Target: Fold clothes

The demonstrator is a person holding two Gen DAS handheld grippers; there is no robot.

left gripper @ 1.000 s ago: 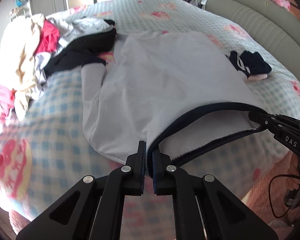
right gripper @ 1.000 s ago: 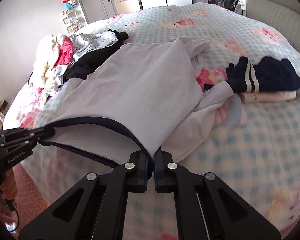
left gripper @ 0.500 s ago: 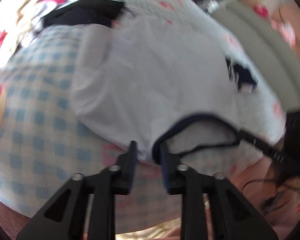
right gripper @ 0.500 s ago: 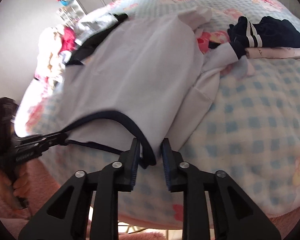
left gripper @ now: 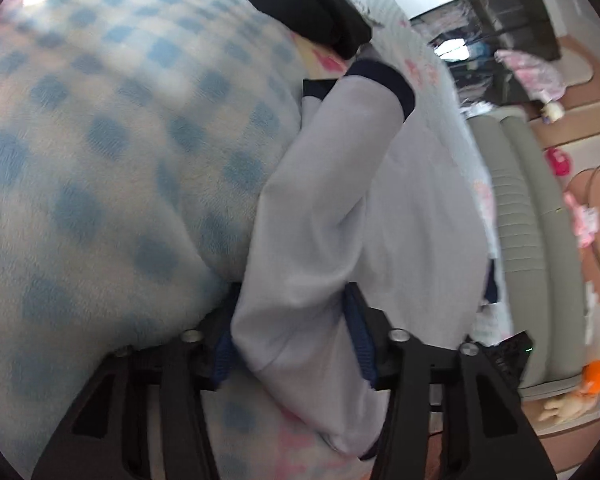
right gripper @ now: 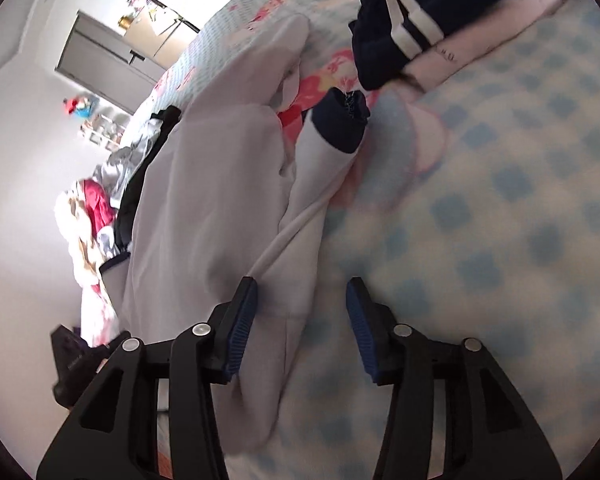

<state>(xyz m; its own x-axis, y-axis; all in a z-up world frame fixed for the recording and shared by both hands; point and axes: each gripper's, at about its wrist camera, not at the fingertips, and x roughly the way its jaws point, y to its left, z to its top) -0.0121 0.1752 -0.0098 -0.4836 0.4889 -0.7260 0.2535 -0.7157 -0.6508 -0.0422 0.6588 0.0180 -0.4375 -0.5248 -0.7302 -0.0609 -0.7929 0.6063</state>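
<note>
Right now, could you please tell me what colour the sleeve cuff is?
Dark navy; the sleeve cuff shows best in the right wrist view.

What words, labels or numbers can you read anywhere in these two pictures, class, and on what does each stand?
None can be read for certain.
Small dark marks on the folded pink cloth: too blurred to read.
Pale marks on the black device at the left edge: too small to read.

Black hand-held gripper (right gripper: pixel 300 320), blue ribbed pads (right gripper: pixel 242 326), silver screws

Home bedroom: bed w/ checked cartoon blanket (right gripper: pixel 500 208), clothes pile (right gripper: pixel 88 216), padded headboard (left gripper: pixel 520 200), wardrobe door (right gripper: pixel 100 60).
</note>
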